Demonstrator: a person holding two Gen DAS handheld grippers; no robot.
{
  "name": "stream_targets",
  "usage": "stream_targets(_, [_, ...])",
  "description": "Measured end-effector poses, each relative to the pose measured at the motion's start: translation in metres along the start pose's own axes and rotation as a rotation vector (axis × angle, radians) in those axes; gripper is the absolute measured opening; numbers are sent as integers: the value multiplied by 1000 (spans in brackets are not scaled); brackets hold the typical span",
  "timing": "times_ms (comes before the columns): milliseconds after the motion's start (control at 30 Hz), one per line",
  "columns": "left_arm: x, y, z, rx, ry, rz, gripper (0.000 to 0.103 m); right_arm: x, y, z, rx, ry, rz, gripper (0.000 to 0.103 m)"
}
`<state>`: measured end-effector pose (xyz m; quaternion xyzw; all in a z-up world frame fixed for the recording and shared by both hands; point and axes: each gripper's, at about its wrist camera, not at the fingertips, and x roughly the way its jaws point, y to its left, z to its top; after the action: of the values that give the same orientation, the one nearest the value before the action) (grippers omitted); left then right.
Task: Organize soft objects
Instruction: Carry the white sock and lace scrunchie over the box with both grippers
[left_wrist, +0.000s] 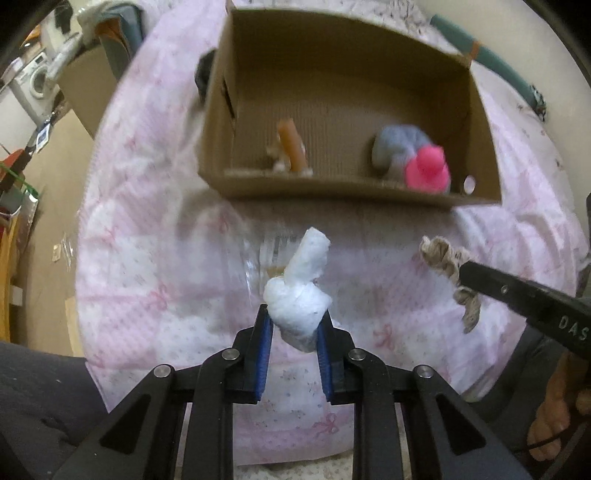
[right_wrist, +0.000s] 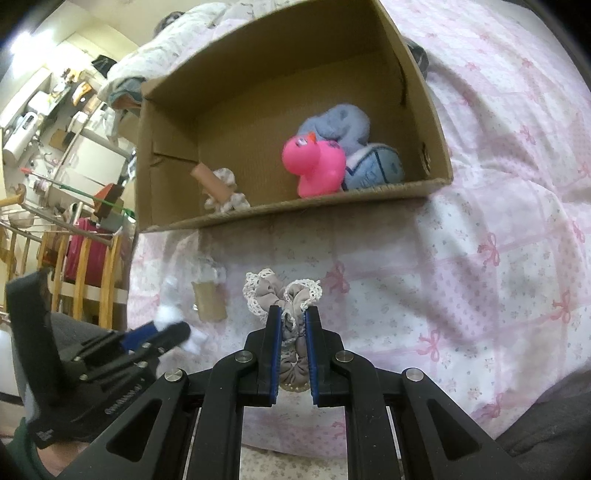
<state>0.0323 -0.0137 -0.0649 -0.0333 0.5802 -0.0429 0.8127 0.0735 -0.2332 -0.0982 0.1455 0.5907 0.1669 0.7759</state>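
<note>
Item: white knotted cotton wad (left_wrist: 299, 295), clamped in our left gripper (left_wrist: 293, 325) above the pink quilt (left_wrist: 155, 280); light, squashy, best pinched at its knot. Item: beige lace-edged scrunchie (right_wrist: 284, 299), pinched in our right gripper (right_wrist: 293, 328); limp, light. Destination: brown cardboard box (left_wrist: 332, 188), just ahead.

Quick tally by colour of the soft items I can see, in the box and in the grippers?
Pink: 1, the pink rubber duck in the cardboard box.
Blue: 2, the fuzzy blue-grey bundle and the light blue striped pouch, both in the box.
Beige: 2, the lace-trimmed beige scrunchie in the right gripper and the pale scrunchie around a brown tube in the box.
White: 1, the white cotton wad in the left gripper.
Total: 6
</note>
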Motion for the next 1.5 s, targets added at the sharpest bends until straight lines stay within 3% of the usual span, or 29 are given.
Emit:
stream_targets(400, [-20, 17, 18, -131, -140, 10, 20, -29, 7, 2, -19, -115, 120, 14])
stream_targets(600, [-16, 19, 20, -148, -140, 36, 20, -38, 11, 2, -40, -145, 142, 14])
stream_targets(800, [-16, 17, 21, -141, -144, 47, 20, -39, 12, 3, -31, -147, 146, 14])
stream_targets(933, [-29, 14, 27, -110, -199, 144, 20, -43, 11, 5, -27, -155, 156, 14])
stream_targets(1500, [-56, 3, 95, -49, -283, 94, 20, -84, 17, 37, -35, -284, 191, 14])
